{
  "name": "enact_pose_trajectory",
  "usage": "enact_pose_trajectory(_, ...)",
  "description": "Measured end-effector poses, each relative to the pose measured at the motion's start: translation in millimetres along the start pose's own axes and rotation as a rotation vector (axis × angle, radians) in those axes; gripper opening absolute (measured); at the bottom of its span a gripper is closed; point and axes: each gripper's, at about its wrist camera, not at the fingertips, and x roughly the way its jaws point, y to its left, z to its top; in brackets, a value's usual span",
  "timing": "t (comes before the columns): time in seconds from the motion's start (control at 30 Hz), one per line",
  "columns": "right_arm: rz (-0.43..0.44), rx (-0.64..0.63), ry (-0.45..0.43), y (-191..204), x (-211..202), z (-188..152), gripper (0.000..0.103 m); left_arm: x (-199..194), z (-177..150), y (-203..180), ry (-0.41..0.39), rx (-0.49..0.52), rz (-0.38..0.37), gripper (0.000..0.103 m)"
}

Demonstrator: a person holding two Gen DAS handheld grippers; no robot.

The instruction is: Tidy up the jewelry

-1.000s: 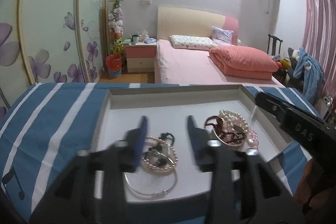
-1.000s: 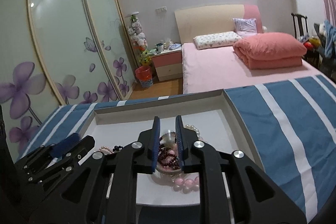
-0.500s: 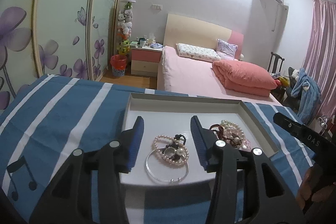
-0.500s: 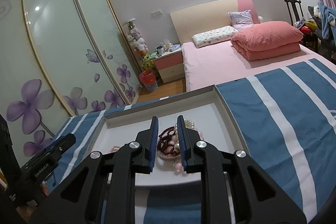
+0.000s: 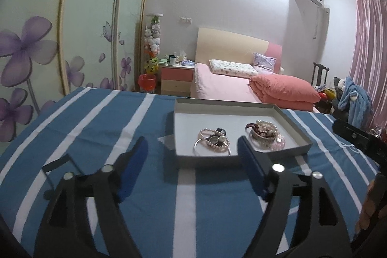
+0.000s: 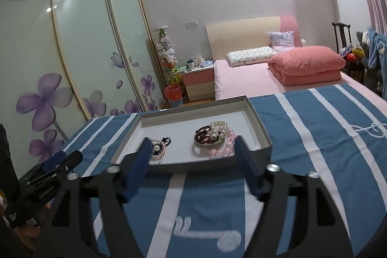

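A shallow grey tray [image 5: 183, 157] with a white floor sits on the blue striped cloth; it also shows in the right wrist view [image 6: 263, 134]. It holds two heaps of jewelry. The left heap [image 5: 214, 140] has a pink pearl bracelet, a silver bangle and dark beads; it also shows in the right wrist view [image 6: 158, 146]. The right heap [image 5: 263, 132] has white pearls, dark red beads and pink beads; it also shows in the right wrist view [image 6: 214, 137]. My left gripper [image 5: 193, 168] is open and empty, in front of the tray. My right gripper [image 6: 193, 166] is open and empty, near the tray's front edge.
The blue and white striped cloth [image 5: 96, 127] covers the table around the tray. A slip of white paper [image 5: 167, 139] lies by the tray's left side. Behind are a pink bed [image 5: 229, 88], a nightstand [image 5: 176, 80] and a flowered wardrobe [image 5: 48, 52].
Both grippers have pulled back from over the tray toward me. The right gripper has opened from nearly shut to wide open. The left gripper has opened wider. The jewelry has not moved.
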Motion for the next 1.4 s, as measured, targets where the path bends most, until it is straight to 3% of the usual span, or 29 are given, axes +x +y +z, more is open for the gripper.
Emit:
enact_pose_trajectory(0.07,-0.013,-0.018,-0.012,4.0,-9.1,-4.1,0.096,-9.6,-0.3,-0.5,-0.018,-0.004,0.007,0.088)
enact_pose_trajectory(0.13,-0.028,-0.033,-0.035,8.4,-19.4,-8.1,0.101,-21.4,-0.2,-1.1,-0.048,-0.004,0.019,0.096)
enact_pose_trajectory(0.37,-0.123,-0.098,-0.094,17.0,-41.4,-19.8,0.101,-51.8,-9.0,-16.8,-0.117,0.080,0.038,0.099)
enact_pose_trajectory(0.83,-0.108,-0.139,-0.115,21.7,-50.0,-45.4,0.101,-52.4,-24.1,-20.3,-0.108,0.080,0.026,0.099)
enact_pose_trajectory(1.4,-0.117,-0.102,-0.103,16.3,-44.6,-47.5,0.101,-49.6,-27.8,-15.4,-0.109,0.068,0.035,0.099)
